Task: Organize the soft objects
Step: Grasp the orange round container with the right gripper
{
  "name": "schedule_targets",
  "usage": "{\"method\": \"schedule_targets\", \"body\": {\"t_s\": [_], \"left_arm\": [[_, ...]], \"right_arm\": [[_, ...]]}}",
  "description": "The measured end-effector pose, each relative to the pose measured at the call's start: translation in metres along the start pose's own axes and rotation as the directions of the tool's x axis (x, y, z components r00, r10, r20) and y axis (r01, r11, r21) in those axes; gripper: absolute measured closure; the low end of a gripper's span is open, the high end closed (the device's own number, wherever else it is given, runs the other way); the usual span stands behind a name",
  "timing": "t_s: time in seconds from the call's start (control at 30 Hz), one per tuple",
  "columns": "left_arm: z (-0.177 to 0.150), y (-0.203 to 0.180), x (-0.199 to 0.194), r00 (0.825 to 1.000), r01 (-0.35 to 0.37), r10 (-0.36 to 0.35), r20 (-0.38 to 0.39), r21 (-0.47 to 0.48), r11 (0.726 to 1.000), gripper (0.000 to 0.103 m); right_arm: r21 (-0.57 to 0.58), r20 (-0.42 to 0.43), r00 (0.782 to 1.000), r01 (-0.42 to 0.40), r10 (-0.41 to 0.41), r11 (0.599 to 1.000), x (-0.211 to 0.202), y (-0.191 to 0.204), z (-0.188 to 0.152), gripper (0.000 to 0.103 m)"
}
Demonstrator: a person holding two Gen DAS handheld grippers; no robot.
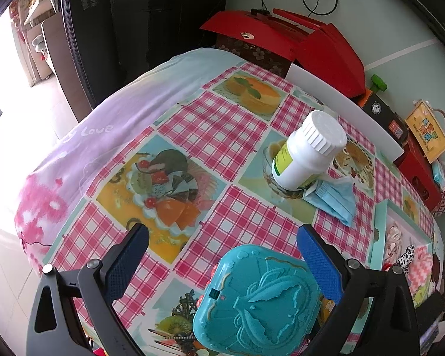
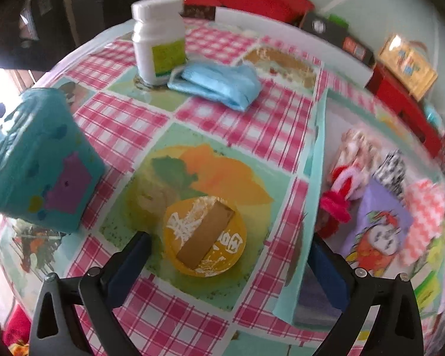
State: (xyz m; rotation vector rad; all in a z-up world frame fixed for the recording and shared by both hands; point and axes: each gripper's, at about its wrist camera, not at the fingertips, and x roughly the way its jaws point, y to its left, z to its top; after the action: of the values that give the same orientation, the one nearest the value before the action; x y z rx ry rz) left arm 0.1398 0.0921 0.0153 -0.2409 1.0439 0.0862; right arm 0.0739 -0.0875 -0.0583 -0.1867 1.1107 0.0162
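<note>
Left tongs point(image 1: 222, 247), spread, hover over a teal moulded plastic case point(image 1: 258, 302) on the checked-cloth counter point(image 1: 210, 124). Right tongs point(image 2: 230, 256), spread, straddle a round yellow lid point(image 2: 204, 235). The crumpled blue face mask point(image 2: 216, 81) lies toward the counter's far edge, touching a white pill bottle point(image 2: 158, 38); soft toys fill the pale green tray point(image 2: 311, 207) at the right edge.

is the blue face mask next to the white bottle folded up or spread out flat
Folded. The light blue fabric face mask lies bunched in doubled layers beside the white plastic bottle, touching its base, not spread flat.
</note>
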Motion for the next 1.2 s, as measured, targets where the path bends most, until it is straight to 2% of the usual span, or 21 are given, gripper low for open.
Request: {"method": "schedule_targets", "body": {"t_s": [0.1, 0.27, 0.4, 0.53, 0.6, 0.7, 0.77, 0.87, 1.13, 1.2], "left_arm": [[0.000, -0.001, 0.000, 1.000, -0.004, 0.004, 0.000, 0.009, 1.000, 0.003], [0.000, -0.002, 0.000, 1.000, -0.002, 0.002, 0.000, 0.013, 1.000, 0.003], [0.000, -0.001, -0.001, 1.000, -0.008, 0.008, 0.002, 0.012, 1.000, 0.003], [-0.001, -0.003, -0.001, 1.000, -0.013, 0.013, 0.004, 0.019, 1.000, 0.003], [-0.001, -0.004, -0.001, 1.000, -0.014, 0.014, 0.003, 0.025, 1.000, 0.003], [-0.001, -0.006, -0.001, 1.000, -0.017, 0.017, 0.003, 0.033, 0.999, 0.003], [-0.002, -0.007, -0.001, 1.000, -0.020, 0.019, 0.002, 0.034, 0.999, 0.003], [-0.001, -0.006, -0.001, 1.000, -0.018, 0.018, 0.001, 0.036, 0.999, 0.003], [-0.002, -0.006, 0.000, 1.000, -0.019, 0.020, -0.005, 0.037, 0.999, 0.003], [-0.002, -0.006, 0.001, 1.000, -0.018, 0.018, -0.008, 0.039, 0.999, 0.003]], "right_arm": [[-0.005, 0.036, 0.999, -0.025, 0.025, 1.000, -0.011, 0.000, 0.000, 0.000], [-0.014, 0.034, 0.999, -0.030, 0.031, 0.999, -0.012, 0.003, -0.002, 0.000], [-0.001, 0.042, 0.999, -0.032, 0.032, 0.999, -0.017, -0.002, -0.003, 0.009], [-0.047, 0.104, 0.995, 0.014, -0.009, 0.999, -0.034, 0.004, -0.003, 0.010], [-0.074, 0.122, 0.992, -0.005, 0.014, 0.997, -0.041, 0.010, -0.003, 0.010], [-0.078, 0.086, 0.993, -0.079, 0.086, 0.994, -0.035, 0.014, -0.004, 0.011], [-0.079, 0.063, 0.994, -0.089, 0.094, 0.993, -0.030, 0.015, -0.005, 0.018], [-0.053, 0.041, 0.990, -0.132, 0.134, 0.990, -0.025, 0.010, -0.006, 0.019], [-0.022, 0.021, 0.988, -0.153, 0.154, 0.988, -0.019, 0.002, -0.006, 0.020], [-0.022, 0.010, 0.985, -0.175, 0.175, 0.984, -0.016, 0.003, -0.006, 0.025]]}}
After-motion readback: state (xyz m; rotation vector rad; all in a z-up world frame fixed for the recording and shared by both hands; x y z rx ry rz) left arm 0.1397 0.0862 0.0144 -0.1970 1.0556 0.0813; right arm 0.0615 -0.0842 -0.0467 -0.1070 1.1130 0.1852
